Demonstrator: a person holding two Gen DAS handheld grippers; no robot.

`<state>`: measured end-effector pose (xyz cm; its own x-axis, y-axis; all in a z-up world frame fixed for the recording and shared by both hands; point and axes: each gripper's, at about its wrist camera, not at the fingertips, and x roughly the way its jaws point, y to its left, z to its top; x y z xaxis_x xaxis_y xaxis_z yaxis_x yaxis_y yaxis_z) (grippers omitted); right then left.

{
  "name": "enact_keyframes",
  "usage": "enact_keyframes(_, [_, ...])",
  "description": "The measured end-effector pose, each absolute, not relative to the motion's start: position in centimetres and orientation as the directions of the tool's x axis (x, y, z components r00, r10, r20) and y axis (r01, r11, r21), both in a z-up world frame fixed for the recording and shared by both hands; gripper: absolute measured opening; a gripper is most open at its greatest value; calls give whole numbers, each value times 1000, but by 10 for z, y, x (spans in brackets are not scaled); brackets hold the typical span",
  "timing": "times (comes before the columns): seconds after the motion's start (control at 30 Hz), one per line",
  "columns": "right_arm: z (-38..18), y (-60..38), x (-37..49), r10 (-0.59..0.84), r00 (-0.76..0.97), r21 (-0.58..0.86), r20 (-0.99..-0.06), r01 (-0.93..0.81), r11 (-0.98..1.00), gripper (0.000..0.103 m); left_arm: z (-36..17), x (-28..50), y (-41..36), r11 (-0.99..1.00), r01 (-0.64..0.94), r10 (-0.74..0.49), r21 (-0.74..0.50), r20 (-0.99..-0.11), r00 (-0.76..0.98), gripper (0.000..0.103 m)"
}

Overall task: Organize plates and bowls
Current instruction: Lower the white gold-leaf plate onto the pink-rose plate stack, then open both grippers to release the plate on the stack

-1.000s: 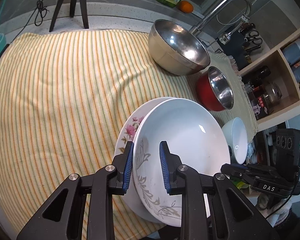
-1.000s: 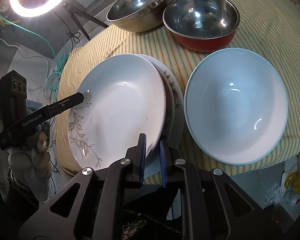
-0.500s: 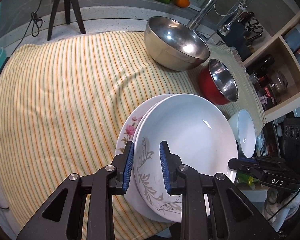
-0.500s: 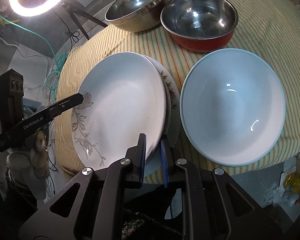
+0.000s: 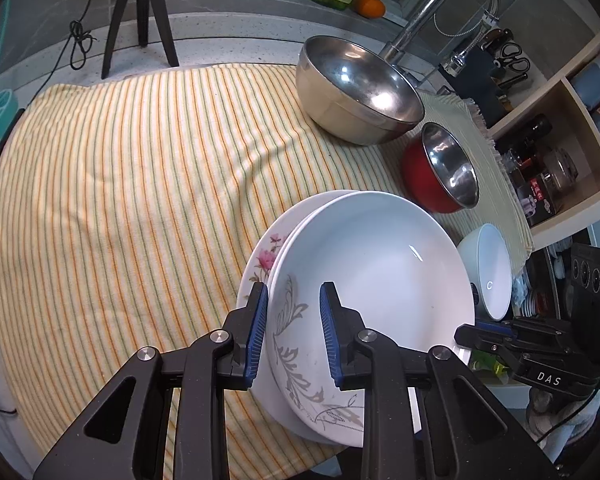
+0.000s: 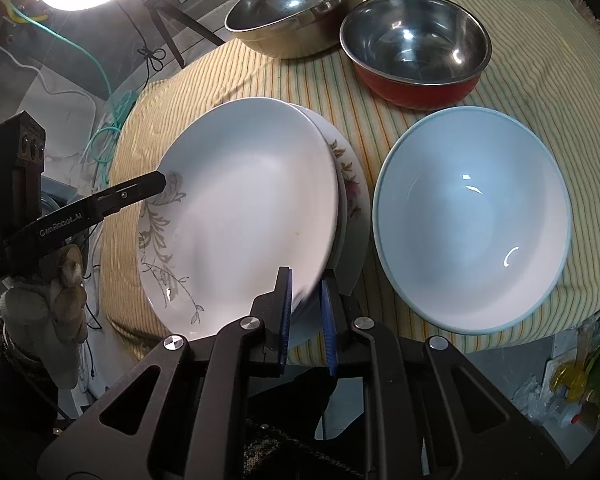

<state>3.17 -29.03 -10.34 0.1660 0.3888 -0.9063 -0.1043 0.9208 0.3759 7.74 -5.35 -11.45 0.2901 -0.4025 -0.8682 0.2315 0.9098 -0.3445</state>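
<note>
— Striped yellow cloth (image 5: 132, 184) covers the counter; where is the leaf-patterned plate (image 5: 372, 280)?
— Atop the rose-patterned plate (image 5: 262, 260), tilted. The right gripper (image 6: 305, 312) is clamped on its near rim; the left gripper (image 5: 292, 332) straddles the opposite rim, fingers apart.
— And beyond that plate?
— A white bowl (image 6: 472, 220) just beside it, then a red-sided steel bowl (image 6: 416, 44) and a large steel bowl (image 6: 296, 4), with the faucet (image 5: 448, 4) behind.

Bare striped cloth (image 5: 120, 200) lies open left of the stacked plates (image 5: 372, 280); three bowls (image 5: 360, 88) crowd the right.
</note>
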Motion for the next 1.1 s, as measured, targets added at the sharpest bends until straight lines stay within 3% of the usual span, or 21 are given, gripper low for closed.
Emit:
enact_keyframes(0.17, [-100,-295,29,407,170,394,-898,-103,913,19,-107,76,-51,910,230,-404,-345,-862,306,23])
enact_keyframes(0.33, [-88,-298,25,429,194,412,-882,-122,903,38,-98,77,-49,908,223,-412,-355,-852,323,23])
enact_keyframes(0.6, [-61,-307,33,468,250,446,-848,-142,884,50,-83,87,-43,892,199,-451,-406,-821,350,36])
enact_keyframes(1.1, [-1,-310,108,517,419,528,-747,-100,844,50,-52,139,-42,878,239,-479,-415,-774,414,36])
